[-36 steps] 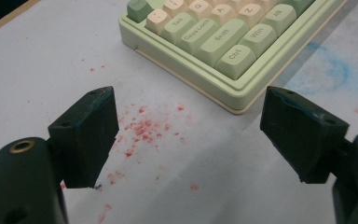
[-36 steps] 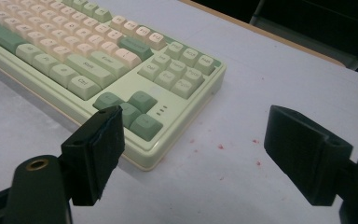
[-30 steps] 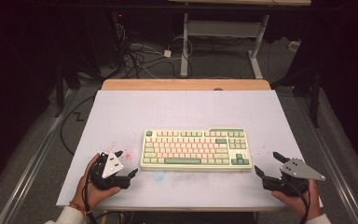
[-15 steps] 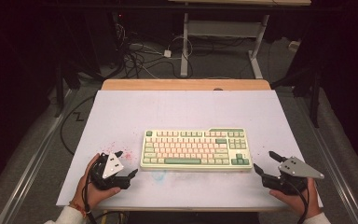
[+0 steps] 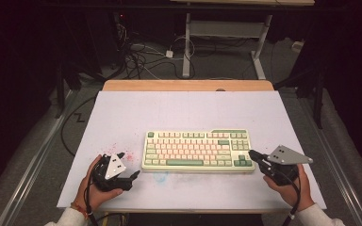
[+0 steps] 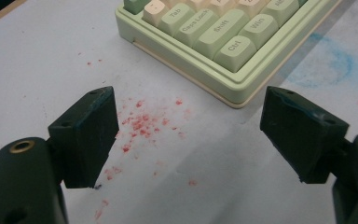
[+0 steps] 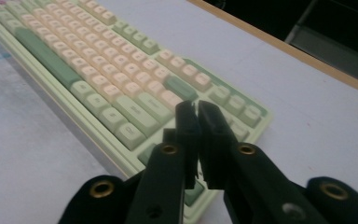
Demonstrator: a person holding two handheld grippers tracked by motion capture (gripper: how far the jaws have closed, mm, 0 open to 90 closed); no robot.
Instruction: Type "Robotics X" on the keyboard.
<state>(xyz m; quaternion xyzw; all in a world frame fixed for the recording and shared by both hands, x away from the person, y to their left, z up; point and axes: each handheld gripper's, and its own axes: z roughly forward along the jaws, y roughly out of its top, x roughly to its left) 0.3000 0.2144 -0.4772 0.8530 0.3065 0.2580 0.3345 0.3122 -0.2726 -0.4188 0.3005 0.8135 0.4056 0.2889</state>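
A green and cream keyboard (image 5: 198, 150) lies flat near the middle of a white table (image 5: 184, 113), a little toward the person's side, its long edge running across the table. Its keys are pale pink and cream, with green keys along the edges and a long green space bar in the front row.

The right gripper (image 5: 253, 155) is at the keyboard's right front corner, held in the person's right hand (image 5: 287, 181). Its jaws have just been closing and now stand pressed together with nothing between them. In the right gripper view the closed tips (image 7: 198, 109) point across the green keys at that corner, just above them; whether they touch a key cannot be told. A grey three-cornered plate (image 5: 287, 155) sits on top of this gripper.

The left gripper (image 5: 129, 176) rests low over the table off the keyboard's left front corner, held in the left hand (image 5: 96, 186). Its jaws stand wide apart and hold nothing. In the left gripper view the two black pads (image 6: 91, 133) frame bare tabletop, with the keyboard's corner, showing the Ctrl, Shift and Tab keys, near but apart from them.

Red specks (image 6: 142, 123) dot the table between those pads, and a faint blue smear (image 6: 328, 60) marks the surface just in front of the keyboard. A wooden strip (image 5: 188, 85) runs along the table's far edge.
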